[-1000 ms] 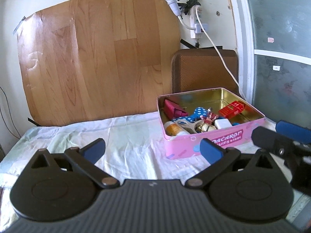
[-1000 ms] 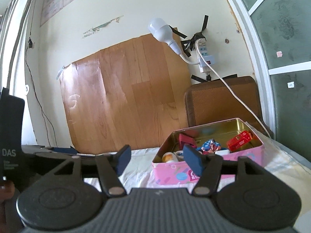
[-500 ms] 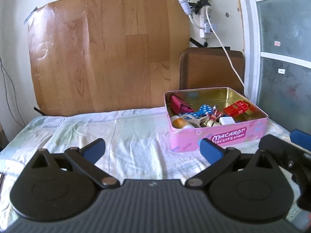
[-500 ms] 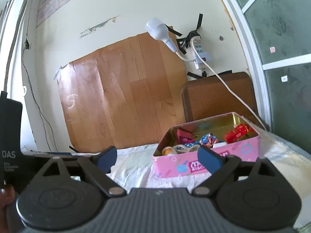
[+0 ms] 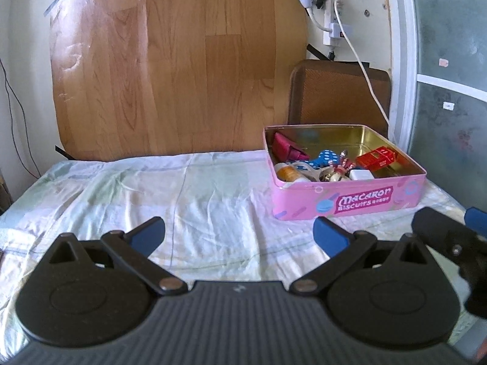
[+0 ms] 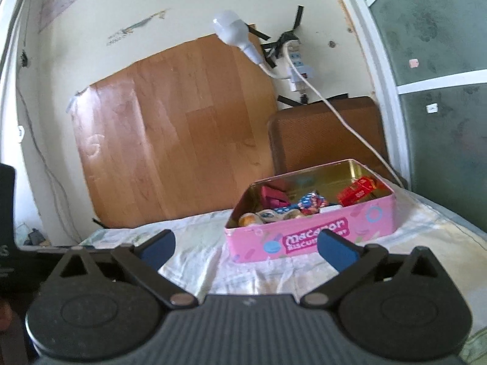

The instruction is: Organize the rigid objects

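A pink "Macaron Biscuits" tin (image 5: 350, 205) stands open on the cloth-covered table at the right; it also shows in the right wrist view (image 6: 310, 237). Inside lie several small items: a red box (image 5: 377, 158), a dark pink piece (image 5: 284, 149), a blue dotted piece (image 5: 325, 158), a small bottle (image 5: 287, 172) and a white block (image 5: 360, 174). My left gripper (image 5: 239, 237) is open and empty, well in front of the tin. My right gripper (image 6: 246, 248) is open and empty, just short of the tin's front wall. Part of the right gripper (image 5: 450, 240) shows at the right edge of the left wrist view.
A wood-grain sheet (image 5: 179, 67) leans on the wall behind the table. A brown chair back (image 5: 338, 91) stands behind the tin. A white cable (image 5: 365, 70) hangs from a power strip to the table's right. A glass door (image 5: 450, 91) is at the right.
My right gripper has opened wider over the last second and tilted. Both views have drawn back a little from the tin. Nothing was picked up.
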A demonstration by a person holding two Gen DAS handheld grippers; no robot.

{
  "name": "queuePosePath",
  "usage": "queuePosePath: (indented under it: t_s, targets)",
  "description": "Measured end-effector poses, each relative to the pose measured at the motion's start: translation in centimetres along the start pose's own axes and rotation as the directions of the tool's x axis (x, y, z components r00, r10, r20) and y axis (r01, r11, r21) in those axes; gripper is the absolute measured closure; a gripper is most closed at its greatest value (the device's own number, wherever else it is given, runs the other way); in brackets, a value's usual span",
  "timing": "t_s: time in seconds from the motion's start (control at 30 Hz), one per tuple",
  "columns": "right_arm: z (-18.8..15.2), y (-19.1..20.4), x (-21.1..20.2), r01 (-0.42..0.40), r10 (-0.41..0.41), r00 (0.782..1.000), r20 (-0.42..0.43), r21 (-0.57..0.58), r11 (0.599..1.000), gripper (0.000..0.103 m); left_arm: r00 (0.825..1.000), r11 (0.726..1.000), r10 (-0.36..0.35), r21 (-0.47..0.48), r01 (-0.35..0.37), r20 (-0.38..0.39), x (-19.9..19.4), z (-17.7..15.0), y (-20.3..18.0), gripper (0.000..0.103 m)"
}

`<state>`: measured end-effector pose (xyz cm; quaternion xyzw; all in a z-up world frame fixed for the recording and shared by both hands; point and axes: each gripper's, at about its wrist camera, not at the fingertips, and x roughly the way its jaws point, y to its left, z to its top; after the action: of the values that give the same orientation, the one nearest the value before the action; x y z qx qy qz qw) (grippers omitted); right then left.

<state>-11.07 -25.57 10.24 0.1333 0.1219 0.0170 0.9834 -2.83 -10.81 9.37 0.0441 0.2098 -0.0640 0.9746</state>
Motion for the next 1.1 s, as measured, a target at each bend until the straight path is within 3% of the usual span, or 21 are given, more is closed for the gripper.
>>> queuePosePath:
  t_s: [0.37,1.1]
  targets:
    - [-0.7,0.0,-0.1,0.06,-0.061,0.997,0.037,0.028,0.998,0.0,1.0,1.0,-0.001,0.01,0.001,-0.004,0.0,-0.2,-0.1,0.0]
    - [-1.2,0.1,0.2,0.049,-0.049,0.999,0.004,0.039,0.998,0.0,1.0,0.999,-0.021,0.03,0.021,-0.009,0.1,-0.7,-0.3,0.0]
